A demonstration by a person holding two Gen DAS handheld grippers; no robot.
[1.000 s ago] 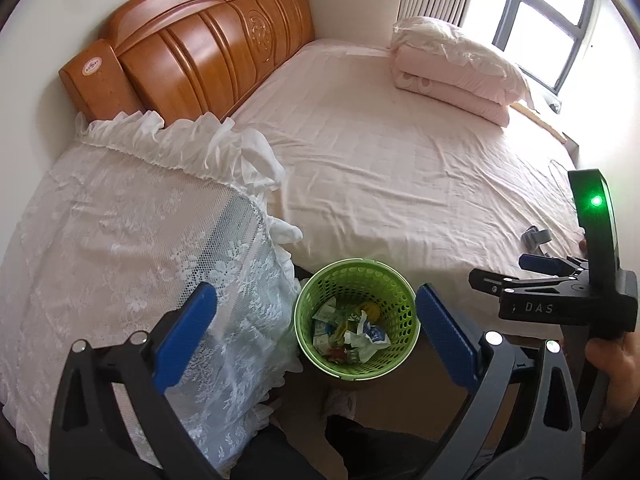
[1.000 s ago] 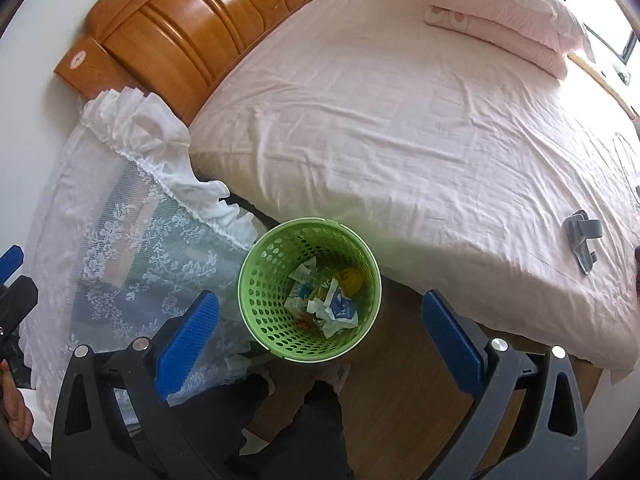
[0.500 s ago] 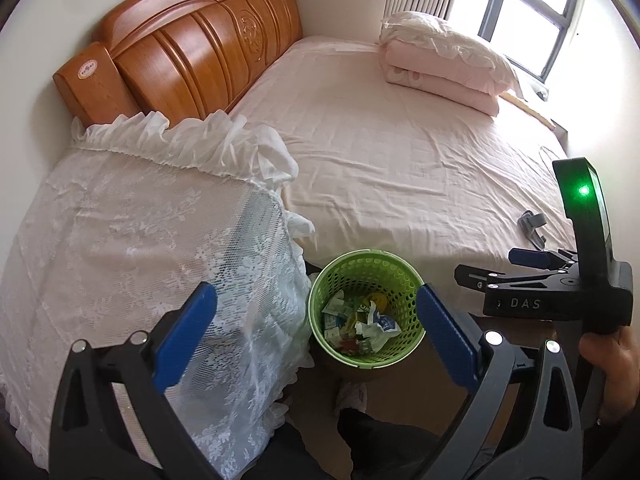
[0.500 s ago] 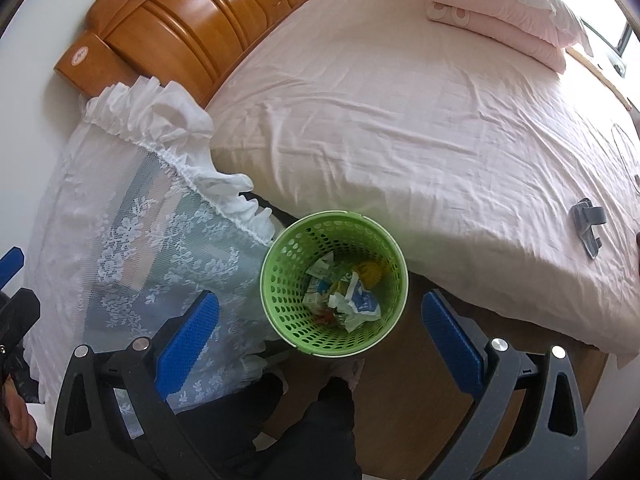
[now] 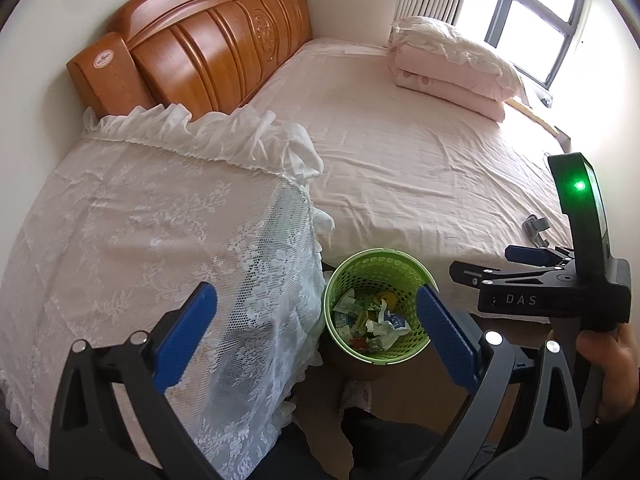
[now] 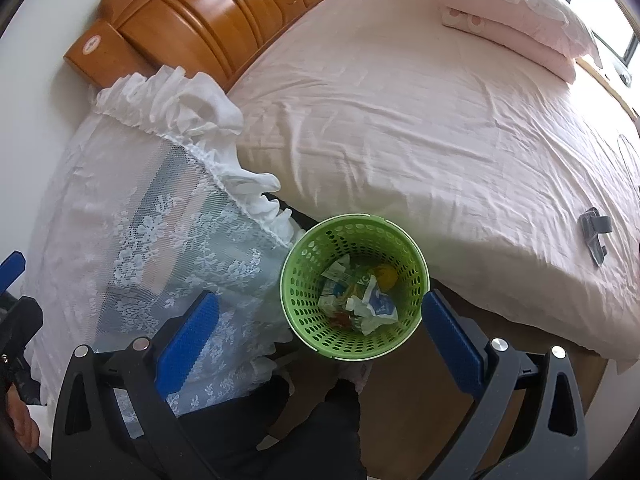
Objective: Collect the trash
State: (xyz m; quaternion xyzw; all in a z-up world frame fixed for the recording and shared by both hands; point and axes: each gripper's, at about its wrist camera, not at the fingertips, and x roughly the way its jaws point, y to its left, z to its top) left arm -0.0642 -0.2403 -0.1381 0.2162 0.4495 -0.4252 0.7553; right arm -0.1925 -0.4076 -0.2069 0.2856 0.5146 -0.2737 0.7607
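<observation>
A green perforated waste basket (image 5: 340,280) stands on the wooden floor between the bed and a lace-covered stand; it also shows in the right wrist view (image 6: 296,292). It holds crumpled wrappers and paper (image 5: 376,320) (image 6: 360,300). My left gripper (image 5: 316,336) is open and empty, held above the basket and the stand. My right gripper (image 6: 320,336) is open and empty, above the basket. The right gripper's body also shows in the left wrist view (image 5: 552,280).
A pink bed (image 5: 400,160) with a wooden headboard (image 5: 200,48) and folded bedding (image 5: 452,60) lies beyond the basket. A white lace cloth (image 5: 140,232) covers the stand at left. A small grey object (image 6: 596,232) lies near the bed's edge.
Both grippers have pulled back and shifted left, so the basket sits further right in each view. More of the lace-covered stand shows. Both stay open and empty.
</observation>
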